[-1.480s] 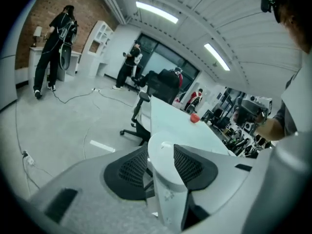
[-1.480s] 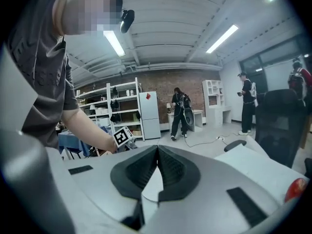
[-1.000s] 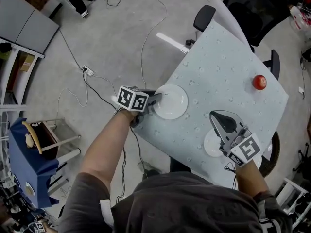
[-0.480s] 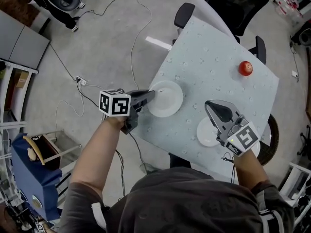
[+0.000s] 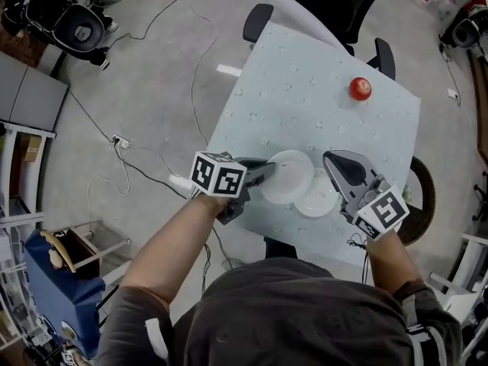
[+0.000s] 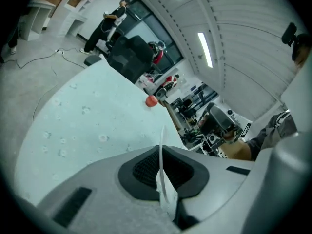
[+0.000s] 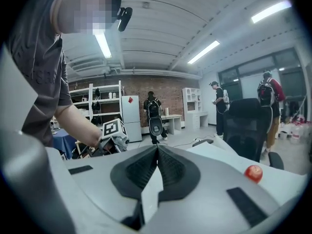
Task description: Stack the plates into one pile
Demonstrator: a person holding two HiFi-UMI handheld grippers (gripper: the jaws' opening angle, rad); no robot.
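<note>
**Transfer of the upper plate to the pile.** Your left hand-held gripper (image 5: pixel 263 172) is clamped on the rim of a white plate (image 5: pixel 291 175); in the left gripper view the rim runs edge-on between the two pads, one on each face. In the head view this plate overlaps the left part of a second white plate (image 5: pixel 322 203), which lies flat on the desk (image 5: pixel 305 82) near its front edge; whether the two plates touch cannot be told. Your right hand-held gripper (image 5: pixel 335 162) has its jaws together on nothing and hangs just right of both plates; a red round object (image 5: pixel 360 88) sits well apart, toward the far corner.

The step in hand appears to be centring and lowering.
- The grip is on one rim only, so the free side will tend to droop; keep your wrist level so the plate comes down flat, not edge first.
- Carry it to the right until its outline covers the lower plate evenly; then lower it until it seats inside the lower rim.
- Part the jaws only once the weight rests on the pile.
- Draw the gripper out low and straight, so the lower pad does not drag the pile.
- Keep the right gripper clear of the landing spot, or steady the lower plate's rim if it slides; the desk edge is near, and a push toward you could tip both plates off.
</note>
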